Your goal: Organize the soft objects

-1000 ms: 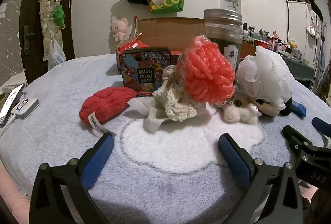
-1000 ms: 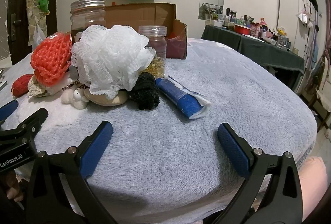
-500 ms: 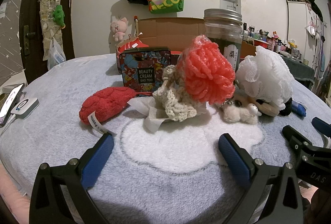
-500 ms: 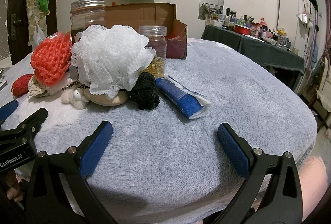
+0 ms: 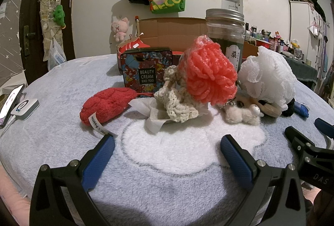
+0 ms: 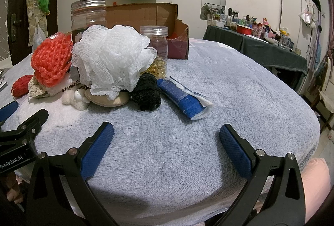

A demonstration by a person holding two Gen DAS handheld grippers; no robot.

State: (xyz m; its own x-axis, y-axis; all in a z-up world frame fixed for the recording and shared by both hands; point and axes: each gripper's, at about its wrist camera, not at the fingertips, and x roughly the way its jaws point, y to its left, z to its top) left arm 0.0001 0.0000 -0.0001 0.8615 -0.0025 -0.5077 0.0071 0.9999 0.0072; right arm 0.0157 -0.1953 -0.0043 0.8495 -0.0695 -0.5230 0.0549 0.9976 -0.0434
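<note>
Two grippers: both hanging low w/ jaws spread wide, empty.
L gripper (image 5: pixel 167 149): facing red plush (image 5: pixel 107 104), lying ahead-left, long axis running left-right.
R gripper (image 6: pixel 166 135): nearer blue roll (image 6: pixel 182 97), lying ahead, pointing away-left.
Pile: sitting mid table (image 6: pixel 240 84).

Both tongs, left (image 5: pixel 167 147) and right (image 6: pixel 166 135), hover side by side, jaws spread wide (nothing held)
</note>
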